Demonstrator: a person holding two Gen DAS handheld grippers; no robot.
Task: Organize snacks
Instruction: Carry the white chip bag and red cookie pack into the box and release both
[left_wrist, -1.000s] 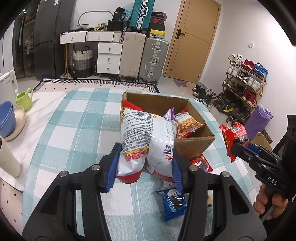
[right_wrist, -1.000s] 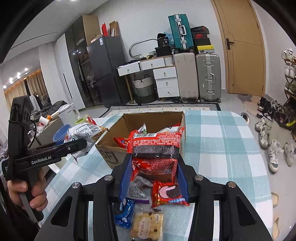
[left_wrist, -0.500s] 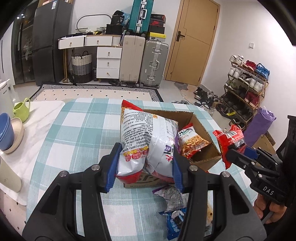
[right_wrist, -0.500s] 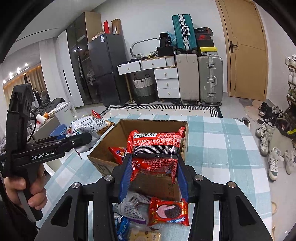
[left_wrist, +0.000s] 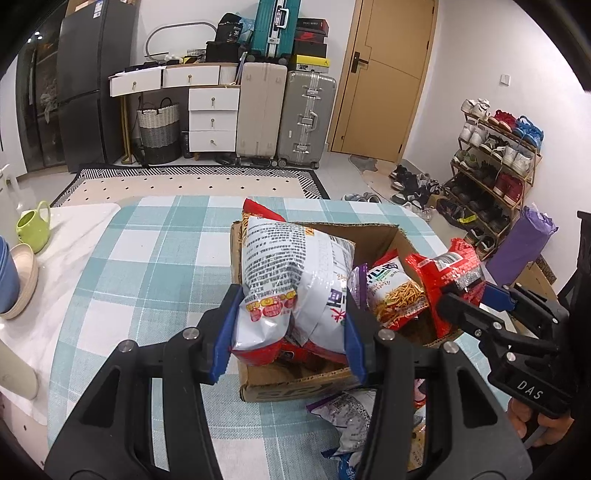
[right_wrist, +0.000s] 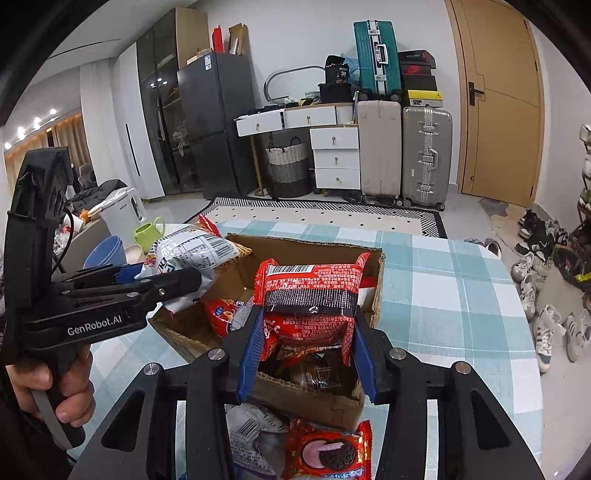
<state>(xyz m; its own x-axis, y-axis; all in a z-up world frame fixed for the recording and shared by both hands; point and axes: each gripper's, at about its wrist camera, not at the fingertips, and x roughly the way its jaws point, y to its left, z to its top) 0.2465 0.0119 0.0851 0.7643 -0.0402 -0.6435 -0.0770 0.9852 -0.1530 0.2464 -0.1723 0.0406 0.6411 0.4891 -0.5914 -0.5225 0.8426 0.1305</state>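
An open cardboard box (left_wrist: 384, 236) (right_wrist: 310, 247) stands on the checked tablecloth. My left gripper (left_wrist: 288, 336) is shut on a large silver-white chip bag (left_wrist: 291, 273), held over the box's left side; it shows in the right wrist view too (right_wrist: 192, 251). My right gripper (right_wrist: 306, 354) is shut on a red snack packet (right_wrist: 310, 295), held over the box's near edge; it shows in the left wrist view as well (left_wrist: 443, 273). Inside the box lies a noodle-snack bag (left_wrist: 395, 291) and a red packet (right_wrist: 218, 314).
Loose snacks lie on the cloth in front of the box: a red cookie packet (right_wrist: 328, 450) and a silver-purple bag (left_wrist: 351, 413). A green mug (left_wrist: 33, 225), stacked bowls (left_wrist: 14, 280) and a white kettle (right_wrist: 122, 214) stand on the marble top at the left.
Both grippers have moved forward with their packets, from short of the box to over it. The box now sits closer and lower in both views.
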